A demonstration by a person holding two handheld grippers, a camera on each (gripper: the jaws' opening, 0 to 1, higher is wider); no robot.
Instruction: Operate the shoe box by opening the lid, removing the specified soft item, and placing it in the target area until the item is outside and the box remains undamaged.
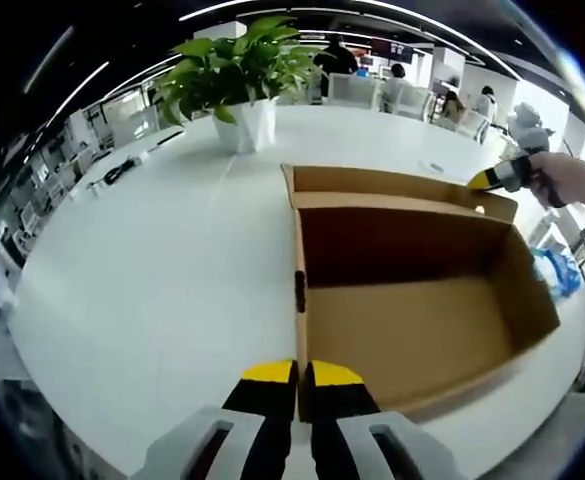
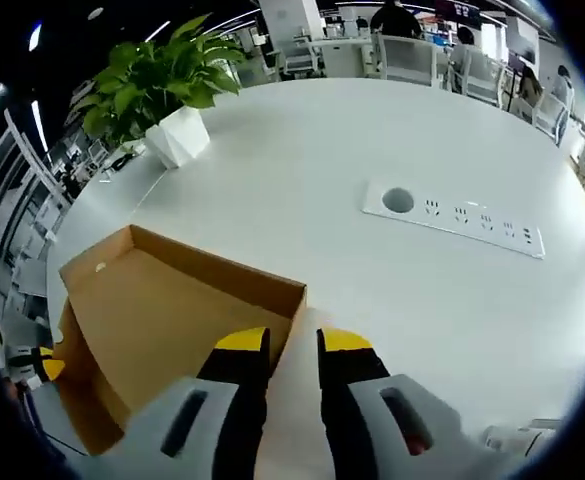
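An open brown cardboard shoe box (image 1: 412, 330) lies on the white table (image 1: 172, 270), and I see nothing on its bare floor. Its lid (image 1: 392, 185) stands tilted back on the far side. My left gripper (image 1: 301, 375) is shut on the top edge of the box's near left wall. A hand holds my right gripper (image 1: 494, 180) at the lid's far right corner. In the right gripper view the lid (image 2: 162, 310) spreads to the left, and its corner edge runs in between the jaws of the right gripper (image 2: 292, 342), which close on it.
A potted plant (image 1: 240, 95) in a white pot stands beyond the box. A socket strip (image 2: 452, 222) is set into the table. A crumpled blue and white thing (image 1: 557, 270) lies right of the box. Chairs and people sit past the table's far edge.
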